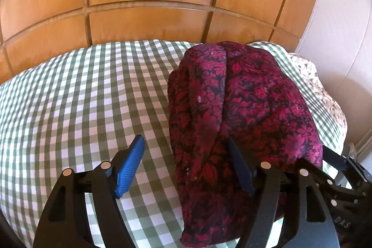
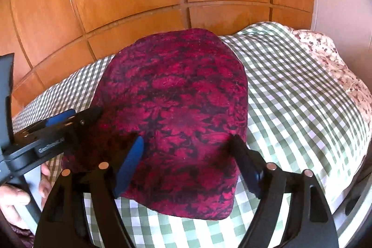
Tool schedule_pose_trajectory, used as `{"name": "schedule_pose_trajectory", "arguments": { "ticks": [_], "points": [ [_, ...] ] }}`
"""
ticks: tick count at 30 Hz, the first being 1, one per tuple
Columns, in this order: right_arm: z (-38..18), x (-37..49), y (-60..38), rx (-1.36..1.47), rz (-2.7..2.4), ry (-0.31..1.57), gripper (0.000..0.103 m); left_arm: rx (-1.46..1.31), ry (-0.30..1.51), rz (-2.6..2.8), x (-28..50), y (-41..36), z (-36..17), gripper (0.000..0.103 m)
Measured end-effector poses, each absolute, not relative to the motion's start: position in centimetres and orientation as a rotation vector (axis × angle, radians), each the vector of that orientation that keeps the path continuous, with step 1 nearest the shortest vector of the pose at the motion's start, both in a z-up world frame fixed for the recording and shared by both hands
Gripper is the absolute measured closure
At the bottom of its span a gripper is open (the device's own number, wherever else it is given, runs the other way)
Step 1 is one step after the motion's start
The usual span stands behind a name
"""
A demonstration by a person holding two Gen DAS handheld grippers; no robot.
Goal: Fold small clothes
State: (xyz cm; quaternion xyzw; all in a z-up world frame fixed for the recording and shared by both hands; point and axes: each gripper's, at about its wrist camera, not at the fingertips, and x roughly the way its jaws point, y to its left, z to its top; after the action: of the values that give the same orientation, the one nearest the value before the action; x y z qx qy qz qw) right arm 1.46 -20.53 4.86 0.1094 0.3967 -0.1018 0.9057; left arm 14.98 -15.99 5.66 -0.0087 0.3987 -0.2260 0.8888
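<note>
green checked bed [image 2: 290, 90] under folded red garment [image 2: 176, 108], wooden wardrobe [image 2: 139, 4] at twelve o'clock, floral pillow [image 2: 325, 55] partly cut off, left gripper [image 1: 186, 155] and right gripper [image 2: 188, 150] jaws spread

hidden: garment [image 1: 232, 108] near edge behind right finger | cut off: hand [image 2: 14, 199] at frame edge

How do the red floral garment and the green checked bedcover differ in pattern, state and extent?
Pattern: the red floral garment has dark red leaves and flowers on black; the green checked bedcover has regular green and white squares. State: the garment is folded into a compact, rounded bundle; the bedcover lies spread out. Extent: the garment covers one patch; the bedcover runs past it on every side. Both are soft cloth, and the garment rests on the bedcover.
</note>
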Motion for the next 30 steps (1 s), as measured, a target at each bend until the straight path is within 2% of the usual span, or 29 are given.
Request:
{"name": "schedule_pose_trajectory", "arguments": {
  "ticks": [1,10,14,17,18,19,23,30],
  "points": [
    [4.8,1.5,-20.4,0.22,-0.215,0.821,0.023,-0.024,0.828,-0.459,14.9,-15.8,5.7,0.024],
    [5.5,-0.1,-20.1,0.238,-0.232,0.809,0.019,0.057,0.814,-0.413,13.8,-15.7,5.8,0.024],
    [4.8,0.2,-19.3,0.177,-0.212,0.896,0.018,0.07,0.822,-0.395,13.8,-15.9,5.4,0.024],
    [5.5,-0.9,-19.4,0.206,-0.225,0.854,0.018,0.042,0.807,-0.409,12.9,-15.3,6.1,0.023],
    [5.9,-1.2,-19.4,0.209,-0.233,0.838,0.016,0.043,0.79,-0.406,12.4,-15.0,6.5,0.02],
    [6.4,-1.7,-19.3,0.205,-0.254,0.813,0.011,0.045,0.776,-0.403,12.0,-14.8,6.8,0.018],
    [7.8,-3.4,-19.1,0.228,-0.312,0.747,0.003,0.044,0.721,-0.399,9.8,-14.1,8.1,0.014],
    [8.3,-6.9,-19.0,0.285,-0.446,0.696,0.002,0.071,0.621,-0.396,5.8,-13.5,9.7,0.009]
  ]
}}
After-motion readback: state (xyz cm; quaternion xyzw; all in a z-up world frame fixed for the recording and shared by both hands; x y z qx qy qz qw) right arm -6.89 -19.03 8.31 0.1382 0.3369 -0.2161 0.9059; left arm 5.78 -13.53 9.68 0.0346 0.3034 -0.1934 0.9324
